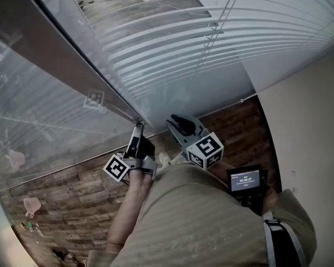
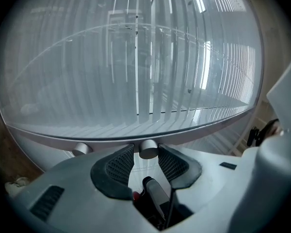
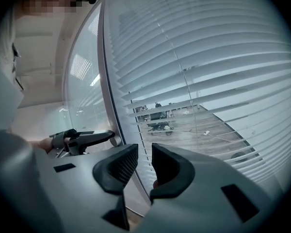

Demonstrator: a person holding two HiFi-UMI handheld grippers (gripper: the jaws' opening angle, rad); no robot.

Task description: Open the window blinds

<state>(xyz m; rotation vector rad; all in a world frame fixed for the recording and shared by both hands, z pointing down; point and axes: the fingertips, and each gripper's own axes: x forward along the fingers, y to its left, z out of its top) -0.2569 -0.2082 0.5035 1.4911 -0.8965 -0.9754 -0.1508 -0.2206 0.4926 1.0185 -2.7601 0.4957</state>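
White slatted blinds (image 1: 211, 43) hang behind glass, right of a dark metal frame post (image 1: 72, 65). A small round knob (image 2: 148, 149) sticks out at the foot of that post. My left gripper (image 2: 147, 154) is level with it and its two fingertips sit on the knob's sides, with only a sliver of light at the left pad. The head view shows that left gripper (image 1: 138, 128) pointing at the post's base. My right gripper (image 3: 144, 161) hovers just right of it, jaws a little apart and empty, facing the blinds (image 3: 208, 81) and the knob (image 3: 115, 140).
A second knob (image 2: 80, 149) sits left of the first. Blind cords (image 1: 220, 21) hang down the slats. A beige wall (image 1: 306, 121) closes the right side. A small screen device (image 1: 246, 181) is near the person's right hip, above the wood floor (image 1: 72, 188).
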